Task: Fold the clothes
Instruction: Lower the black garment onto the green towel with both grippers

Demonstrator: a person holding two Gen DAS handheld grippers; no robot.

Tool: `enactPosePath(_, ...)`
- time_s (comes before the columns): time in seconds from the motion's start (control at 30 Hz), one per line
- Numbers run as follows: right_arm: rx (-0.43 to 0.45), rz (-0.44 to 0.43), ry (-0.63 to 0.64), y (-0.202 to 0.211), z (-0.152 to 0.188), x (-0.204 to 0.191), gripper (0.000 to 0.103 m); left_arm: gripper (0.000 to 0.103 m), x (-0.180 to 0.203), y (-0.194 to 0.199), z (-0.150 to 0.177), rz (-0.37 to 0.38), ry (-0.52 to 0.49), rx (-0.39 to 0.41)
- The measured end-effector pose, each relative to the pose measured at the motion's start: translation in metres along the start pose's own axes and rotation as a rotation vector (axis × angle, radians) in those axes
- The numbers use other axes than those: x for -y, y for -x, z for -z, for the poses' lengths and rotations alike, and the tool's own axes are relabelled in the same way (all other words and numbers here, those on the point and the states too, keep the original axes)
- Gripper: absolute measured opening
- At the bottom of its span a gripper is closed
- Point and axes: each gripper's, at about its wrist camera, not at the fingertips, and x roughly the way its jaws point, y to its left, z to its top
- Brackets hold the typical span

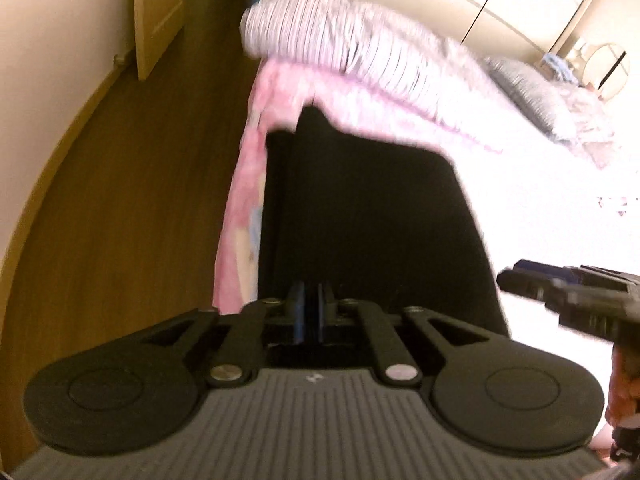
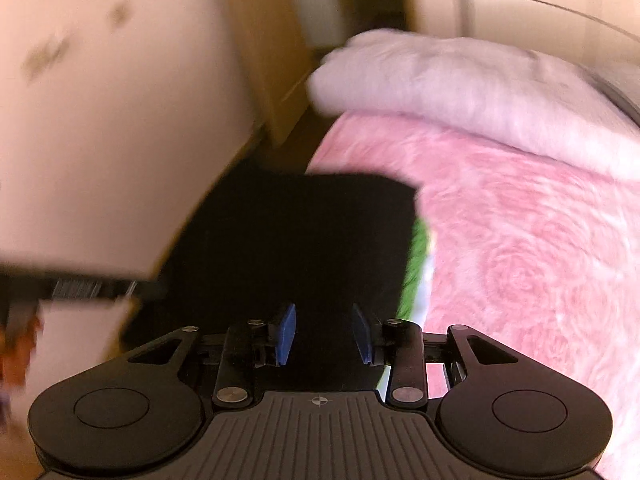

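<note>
The black garment [image 1: 372, 220] lies spread on the pink bed cover [image 2: 520, 240], stretching straight ahead of both tools, its far left edge draping over the side of the bed toward the wooden floor [image 1: 132, 184]. The left tool [image 1: 311, 312] has its blue pads pressed nearly together right at the near hem of the dark cloth, clenched, and it looks to be pinching the fabric edge, though the dark-on-dark blur makes the actual bite hard to confirm. The right tool [image 2: 324, 334] is released, its blue pads [image 2: 287, 332] standing apart with the black garment passing beneath and between them, no grip on it. In the left wrist view the right tool [image 1: 568, 292] shows off to the right of the left tool, hovering over the bright bed surface just beside the garment's right edge. To the right of the right tool, a strip of green cloth [image 2: 416, 272] peeks out from under the garment's edge. Beyond the garment, ahead of both tools, a folded striped blanket [image 1: 340, 40] sits on the bed cover. Farther ahead and right of the left tool lies a grey pillow [image 1: 532, 92]. Left of the left tool, a wooden door [image 1: 160, 12] stands by the wall. Everything is motion-blurred.
</note>
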Motion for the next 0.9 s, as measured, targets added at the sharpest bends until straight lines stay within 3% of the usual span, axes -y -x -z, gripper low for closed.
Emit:
enactPosePath(0.2, 0.012, 0.021, -0.137, -0.028, -0.033, 0.016, 0.037, 0.004, 0.015, -0.029, -0.048, 0.011, -0.083, 0.065)
enactPosePath(0.37, -0.068, 0.04, -0.12, -0.066, -0.035, 0.01, 0.037, 0.003, 0.0, -0.083, -0.057, -0.039, -0.035, -0.026)
enactPosePath(0.53, -0.092, 0.053, -0.028, -0.084, -0.025, 0.008, 0.037, 0.003, -0.014, -0.106, -0.049, -0.038, 0.006, -0.021)
enactPosePath(0.67, -0.083, 0.015, -0.083, -0.068, -0.027, 0.015, 0.037, 0.003, -0.022, -0.09, -0.051, 0.007, 0.067, 0.002)
enactPosePath(0.77, -0.057, -0.03, -0.121, -0.042, -0.026, 0.021, 0.037, 0.003, -0.014, -0.054, -0.037, 0.019, 0.057, 0.03)
enactPosePath(0.9, -0.049, -0.088, -0.024, 0.006, -0.006, 0.014, 0.037, 0.004, 0.002, -0.008, -0.002, 0.028, 0.038, 0.016)
